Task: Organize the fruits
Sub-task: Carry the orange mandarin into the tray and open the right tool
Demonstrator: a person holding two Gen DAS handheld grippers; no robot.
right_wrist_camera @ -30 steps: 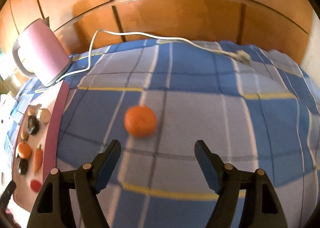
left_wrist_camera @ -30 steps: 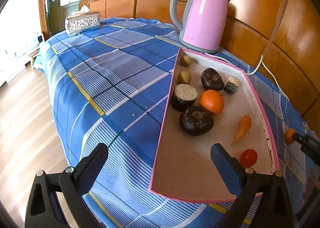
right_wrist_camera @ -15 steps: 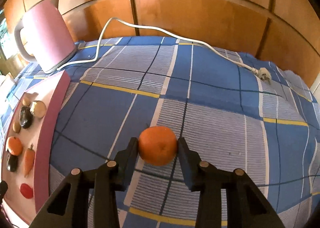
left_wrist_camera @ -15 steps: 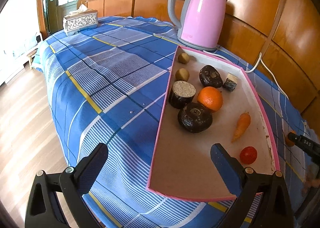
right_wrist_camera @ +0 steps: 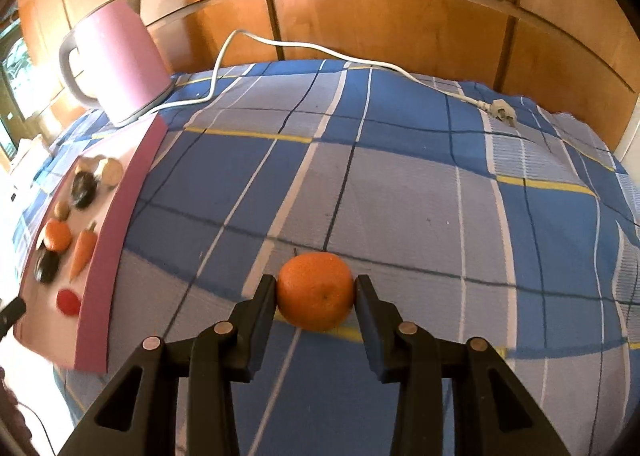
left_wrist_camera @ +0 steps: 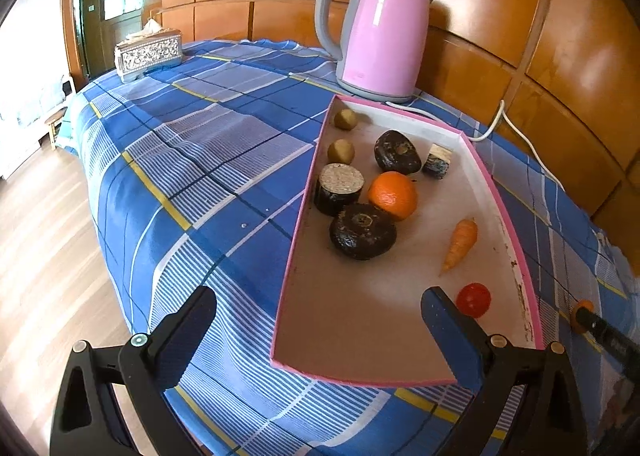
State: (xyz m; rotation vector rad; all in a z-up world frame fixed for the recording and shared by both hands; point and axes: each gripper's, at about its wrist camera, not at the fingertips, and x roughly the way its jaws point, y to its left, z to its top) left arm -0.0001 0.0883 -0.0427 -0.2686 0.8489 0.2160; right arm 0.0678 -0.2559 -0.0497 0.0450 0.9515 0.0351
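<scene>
My right gripper (right_wrist_camera: pixel 316 292) is shut on an orange tangerine (right_wrist_camera: pixel 315 290) and holds it just above the blue plaid cloth, right of the pink-rimmed tray (right_wrist_camera: pixel 120 224). In the left wrist view the tray (left_wrist_camera: pixel 496 192) holds another orange (left_wrist_camera: pixel 392 194), a carrot (left_wrist_camera: pixel 460 244), a small red tomato (left_wrist_camera: pixel 473 299), two dark round fruits (left_wrist_camera: pixel 362 230), a cut dark cylinder (left_wrist_camera: pixel 340 188), a small wedge and two small brown fruits. My left gripper (left_wrist_camera: pixel 320 320) is open and empty at the tray's near left corner. The held tangerine peeks at the right edge (left_wrist_camera: pixel 582 306).
A pink kettle (left_wrist_camera: pixel 380 32) stands behind the tray against the wooden wall; its white cord and plug (right_wrist_camera: pixel 500 110) lie across the cloth. A tissue box (left_wrist_camera: pixel 148 54) sits at the far left. The table edge drops to wooden floor (left_wrist_camera: pixel 40 256) on the left.
My right gripper closed on the tangerine and has lifted it slightly off the cloth. My left gripper stays open and has drifted only a little.
</scene>
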